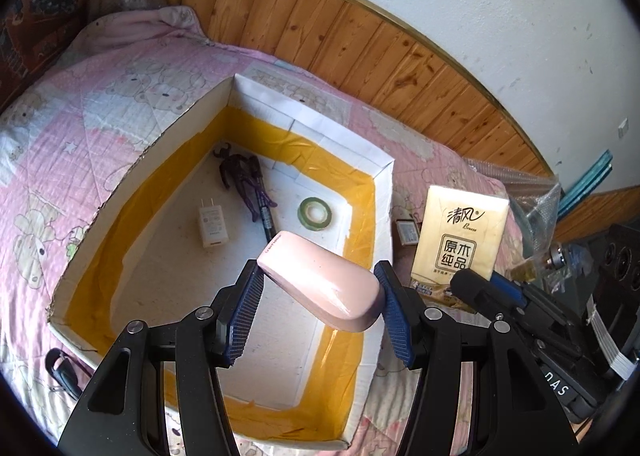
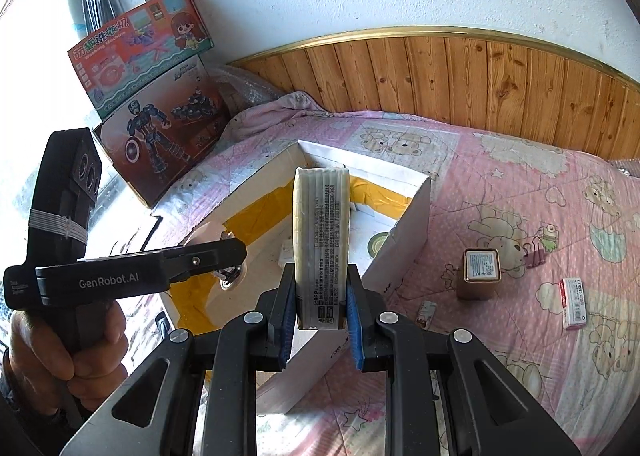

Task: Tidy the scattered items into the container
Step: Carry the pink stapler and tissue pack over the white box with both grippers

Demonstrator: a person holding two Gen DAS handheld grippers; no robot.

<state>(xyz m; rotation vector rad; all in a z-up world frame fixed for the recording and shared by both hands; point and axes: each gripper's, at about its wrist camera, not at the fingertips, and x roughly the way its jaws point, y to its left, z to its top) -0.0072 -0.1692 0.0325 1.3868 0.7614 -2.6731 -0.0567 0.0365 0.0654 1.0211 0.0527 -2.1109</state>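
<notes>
**Both grippers loaded above the box**

Nearest in the left wrist view: left gripper (image 1: pixel 320 296), blue pads clamped on a glossy pink case (image 1: pixel 324 288), held tilted over the near right part of the cardboard box (image 1: pixel 168 127). Just beyond it on the box floor: a white charger plug (image 1: pixel 211 225), a black pen (image 1: pixel 266 211) partly crossed by a purple toy figure (image 1: pixel 240 179), and a green tape roll (image 1: pixel 315 213) near the right wall. Yellow tape lining around the inner walls.

Nearest in the right wrist view: right gripper (image 2: pixel 322 312), closed tight on a tissue pack (image 2: pixel 322 240), held upright on edge, in front of the box's near corner. Pack's yellow front with Chinese print also visible at the right of the left wrist view, beside the box wall.

Farther out on the pink quilt (image 2: pixel 500 183), well apart from the box: a small brown box (image 2: pixel 482 274) standing upright, a pink-and-white packet (image 2: pixel 574 304) lying flat, a small wrapped item (image 2: pixel 426 314) near the gripper. At the far left, toy cartons (image 2: pixel 156 95) leaning by the window; wooden headboard (image 2: pixel 460 71) along the back.
</notes>
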